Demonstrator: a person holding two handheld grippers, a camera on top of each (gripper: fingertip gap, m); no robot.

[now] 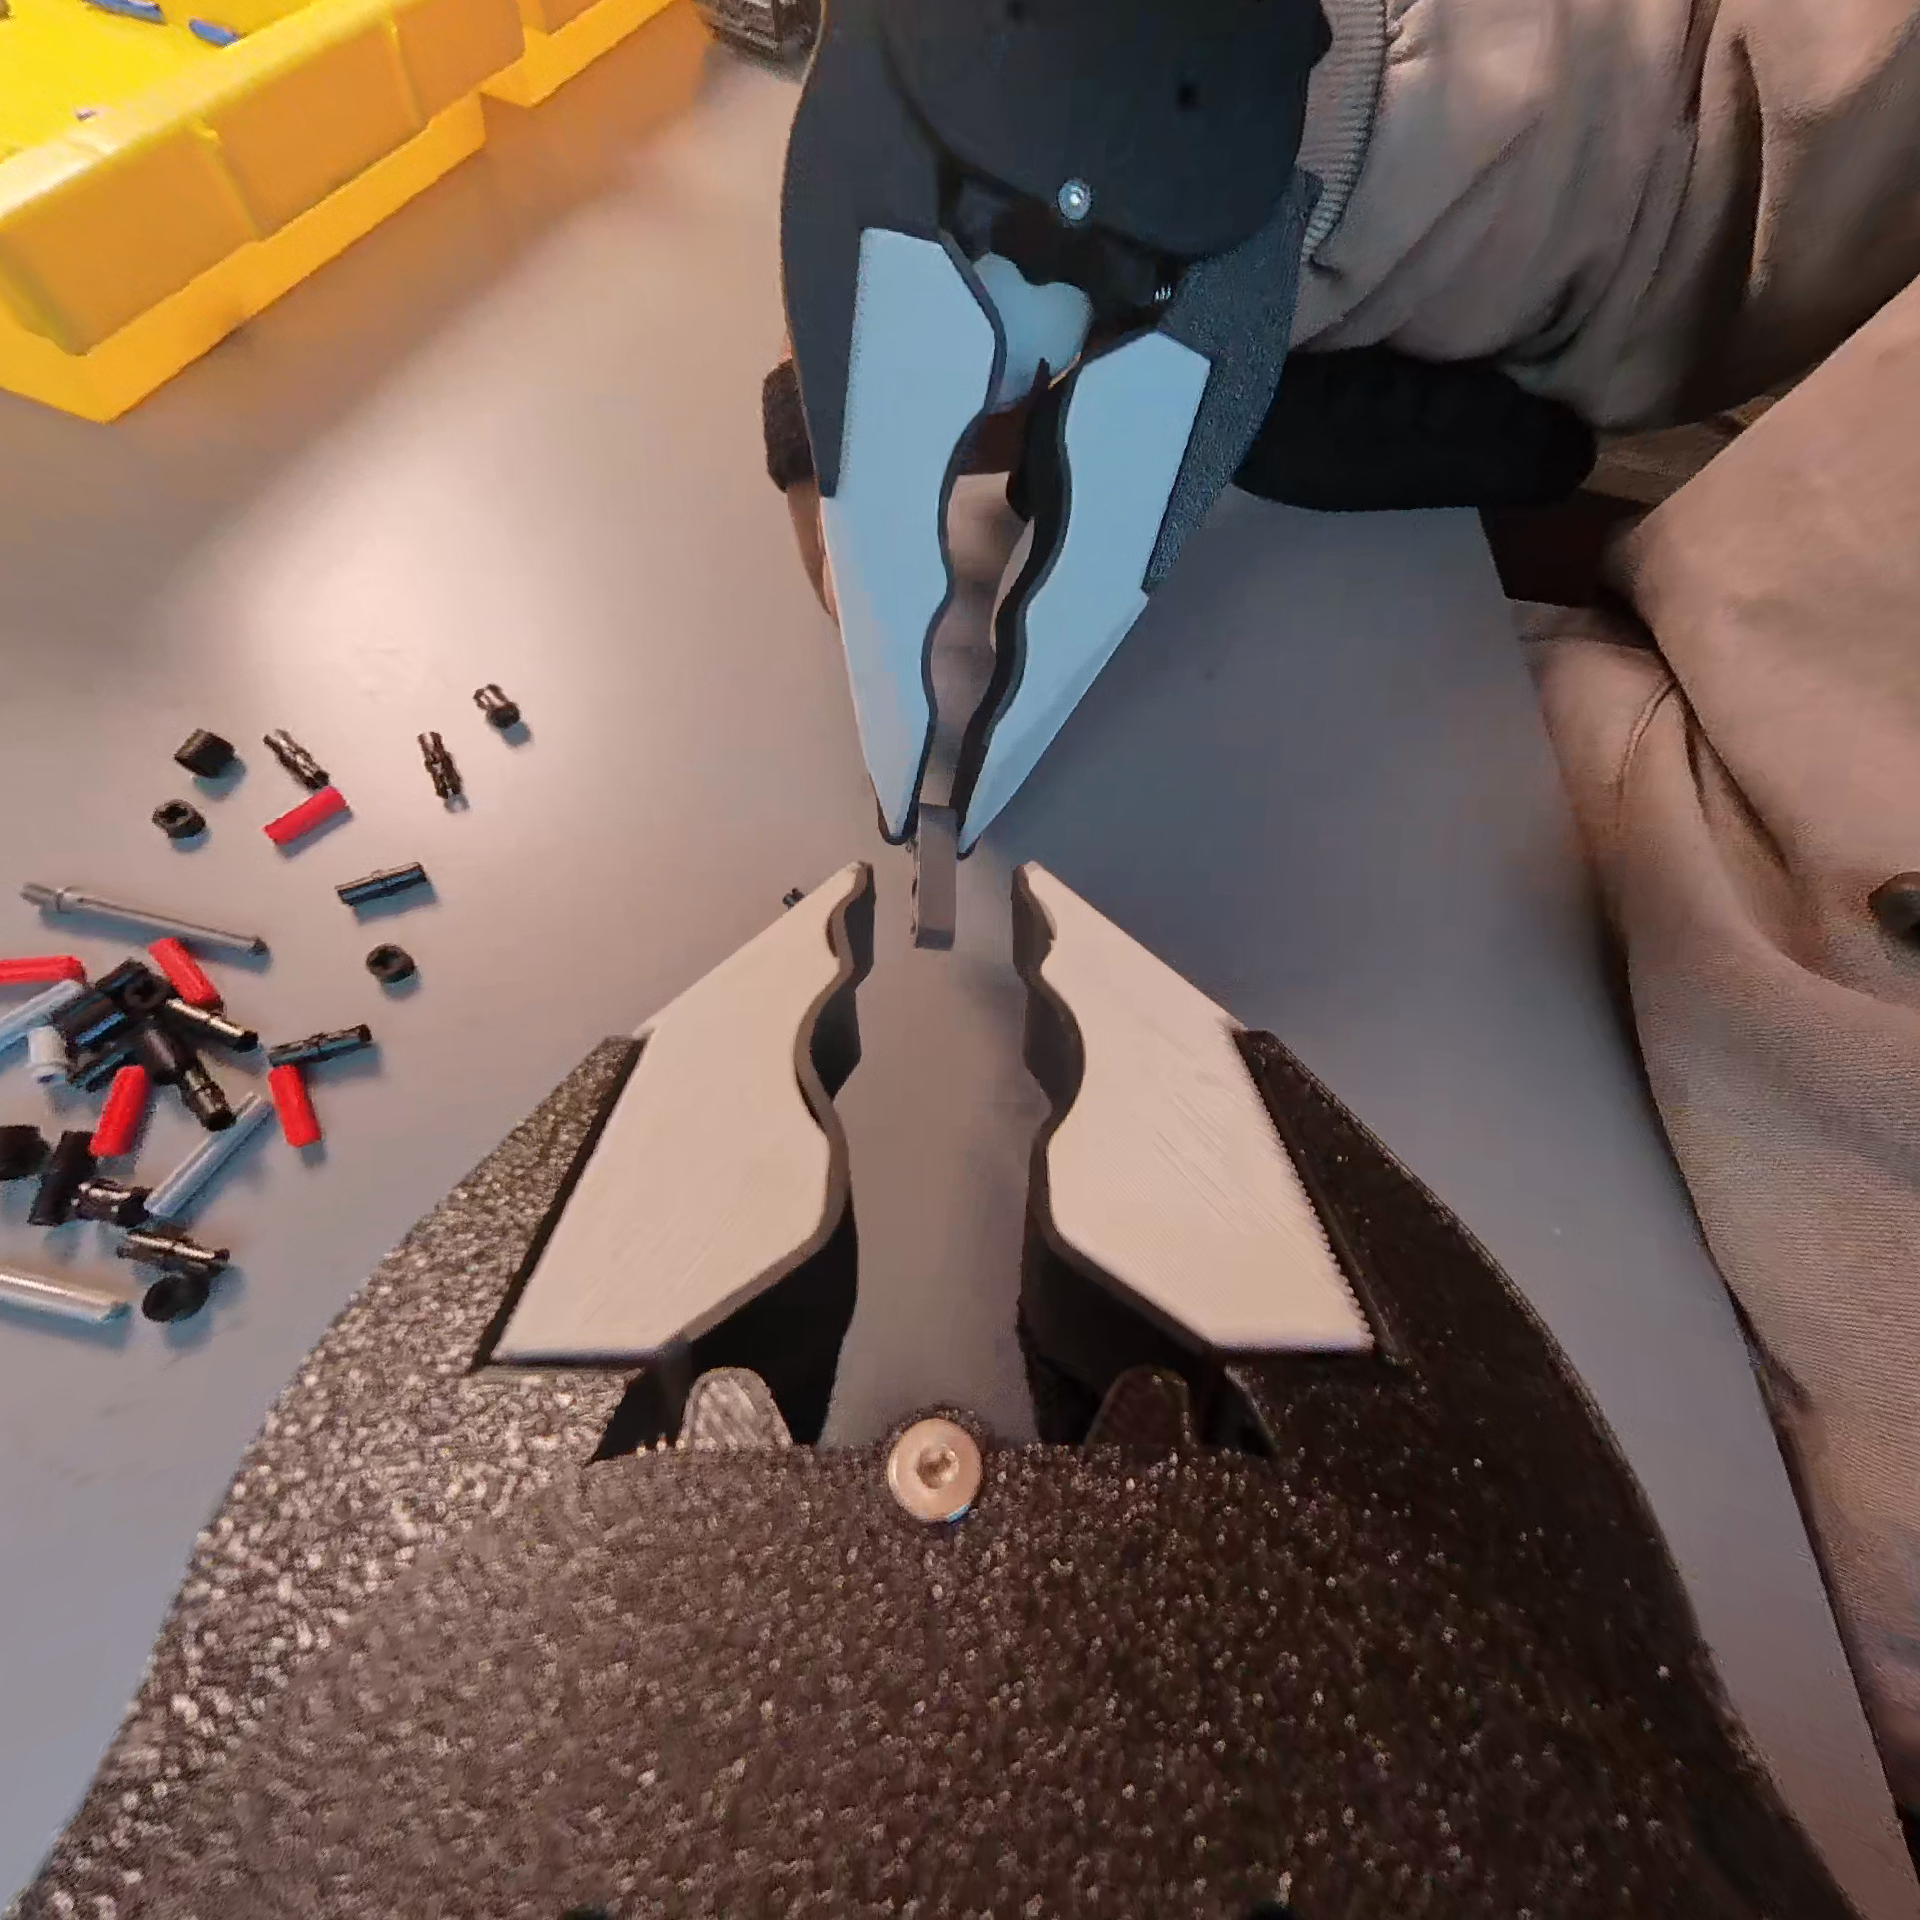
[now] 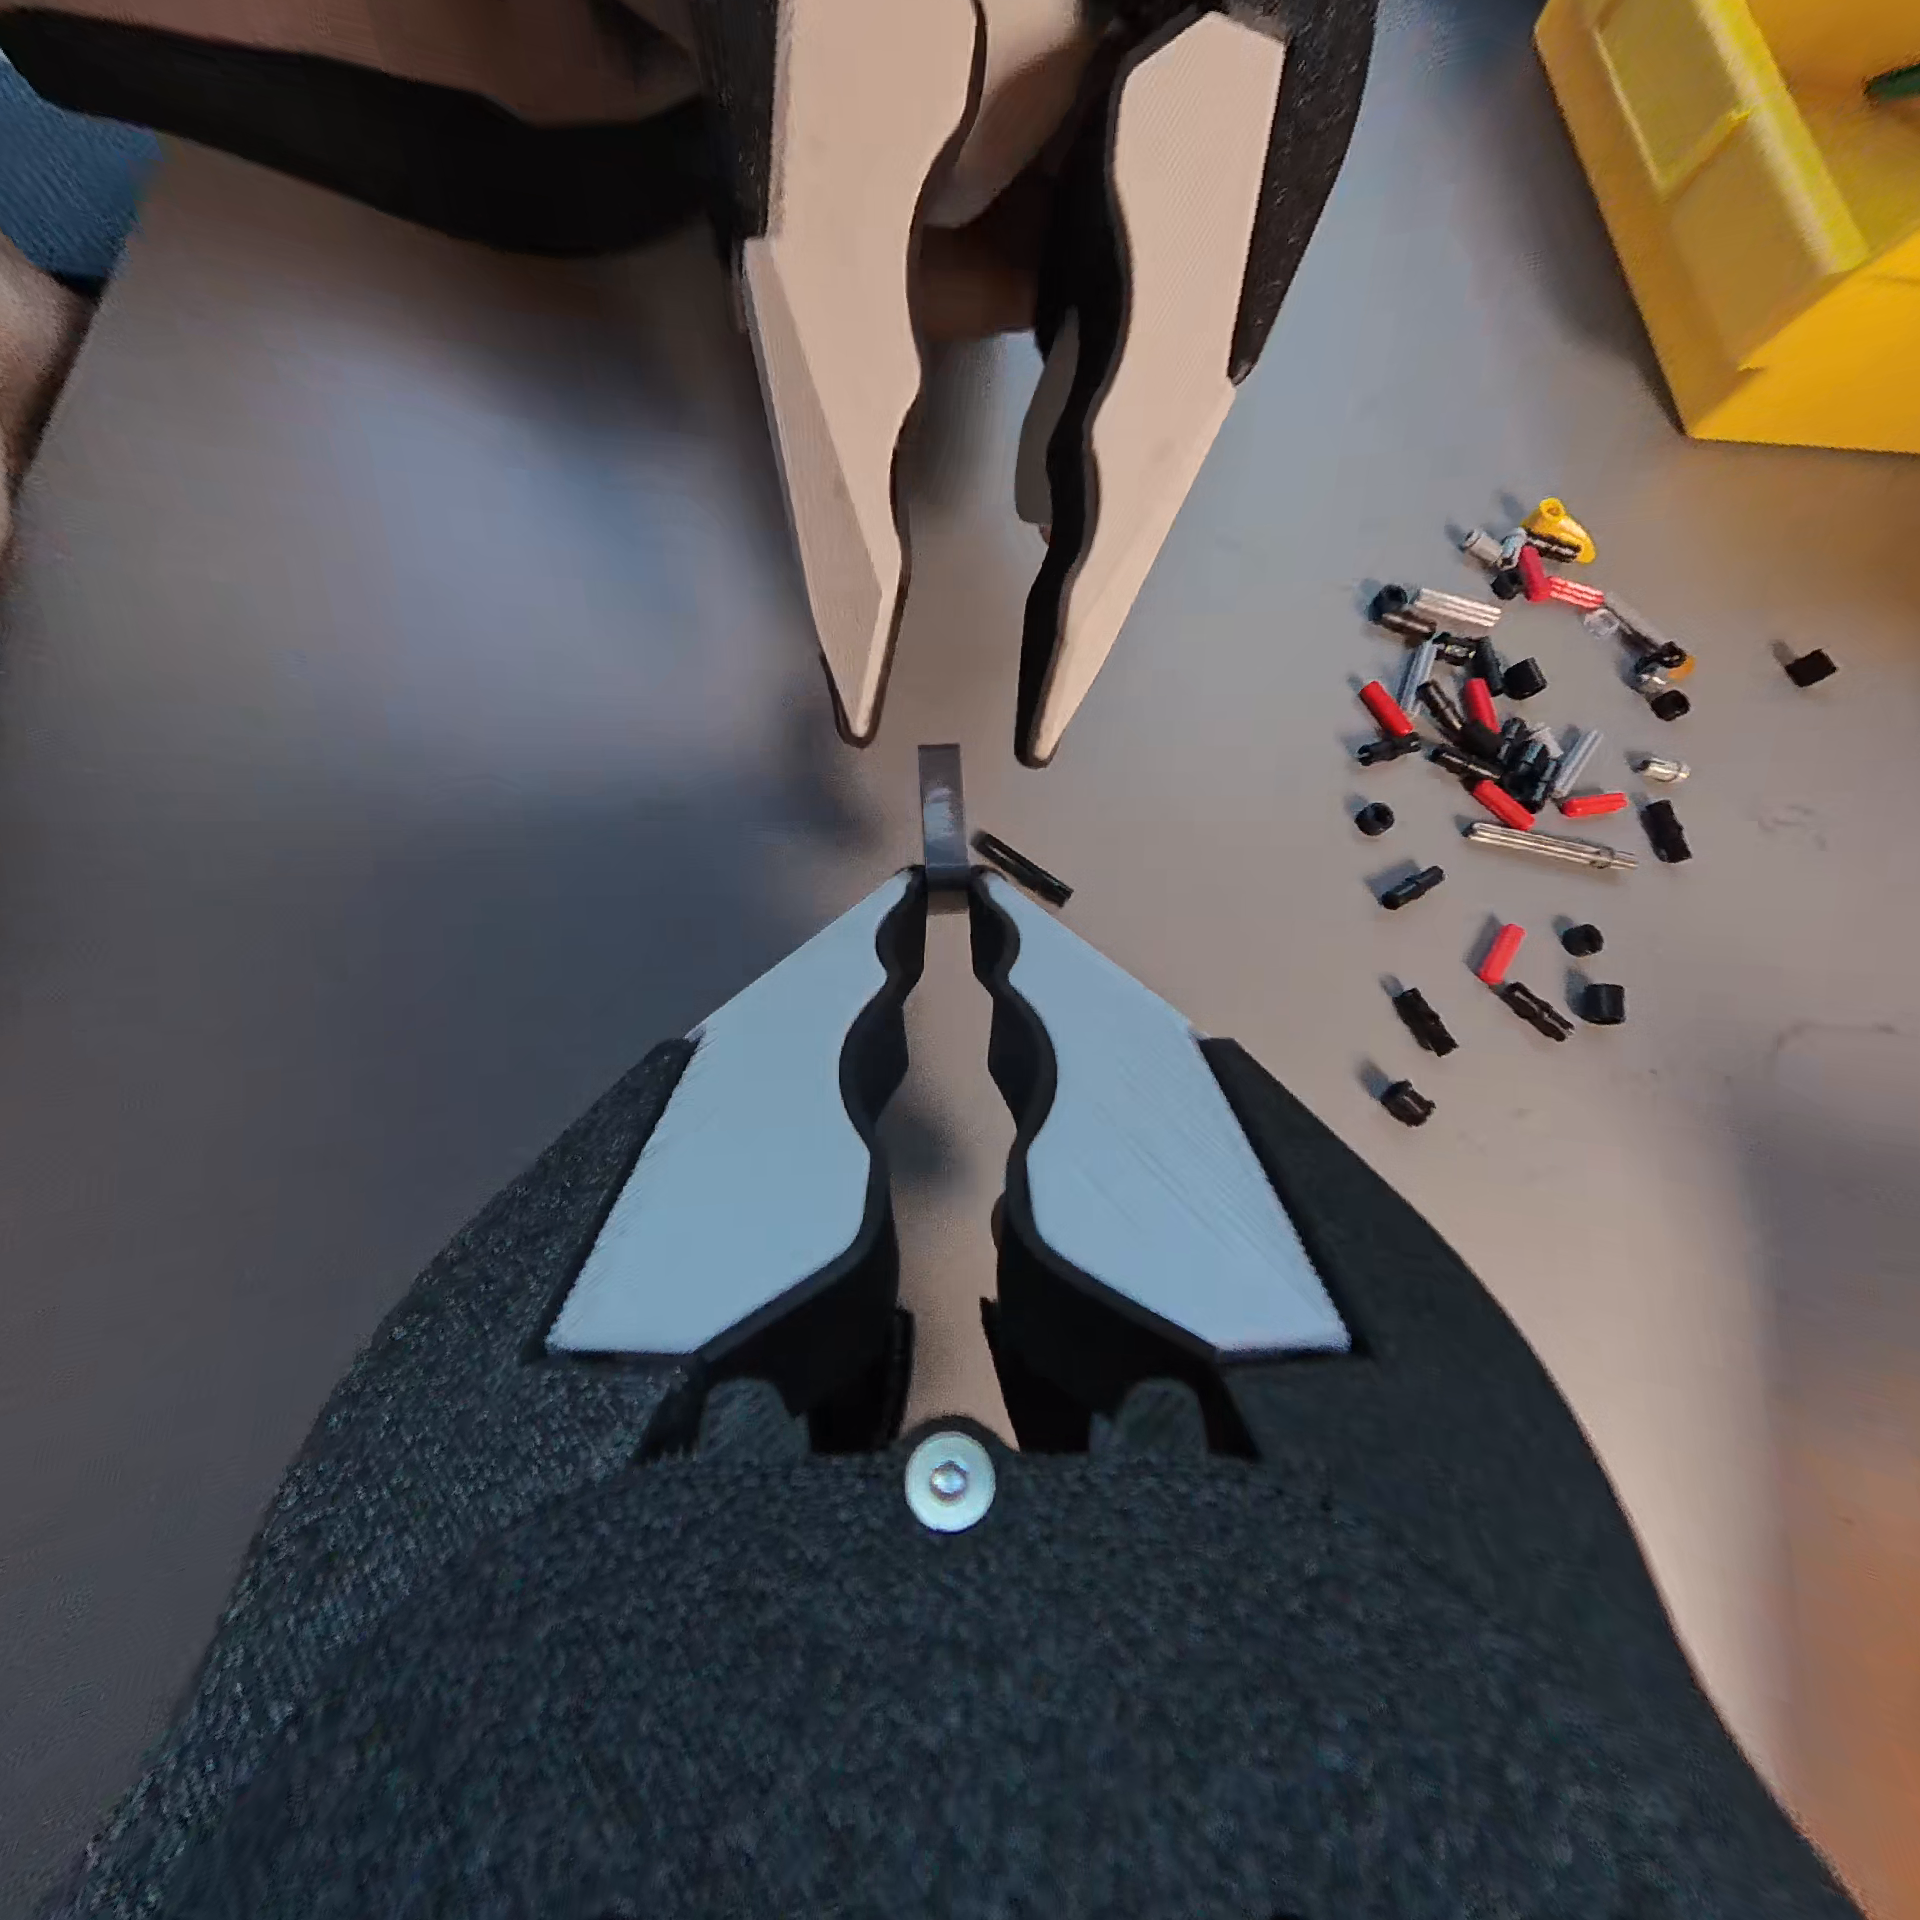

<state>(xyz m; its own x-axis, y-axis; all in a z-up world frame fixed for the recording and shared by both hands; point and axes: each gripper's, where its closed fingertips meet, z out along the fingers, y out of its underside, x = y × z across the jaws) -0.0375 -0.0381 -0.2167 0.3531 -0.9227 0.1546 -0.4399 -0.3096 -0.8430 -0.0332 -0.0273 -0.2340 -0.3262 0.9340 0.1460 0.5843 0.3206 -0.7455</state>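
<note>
- The right gripper (image 2: 945, 883) has its fingers (image 2: 790, 1132) pinching one end of a thin dark grey strip (image 2: 940, 810), which sticks out past the tips and is held above the grey surface (image 2: 364, 623).
- The left gripper (image 1: 943, 883) faces it head-on with its fingers (image 1: 727, 1122) spread apart and nothing between them; the free end of the strip (image 1: 932, 894) sits in the gap at their tips, touching neither that I can tell.
- In the right wrist view a small black pin (image 2: 1023, 868) lies on the surface just beside the right gripper's tips.
- Farther out, toward the side of the surface on the left gripper's left, lies a loose scatter of small plastic parts (image 1: 156, 1070): black pins, red pegs, grey rods and one long metal-coloured axle (image 2: 1548, 844). A yellow piece (image 2: 1558, 525) sits at the far end of the scatter in the right wrist view.
- Beyond the scatter, a yellow sorting tray (image 1: 208, 187) with several compartments stands on the surface.
- At the surface's near edge is a person in a tan jacket (image 1: 1714, 727).
</note>
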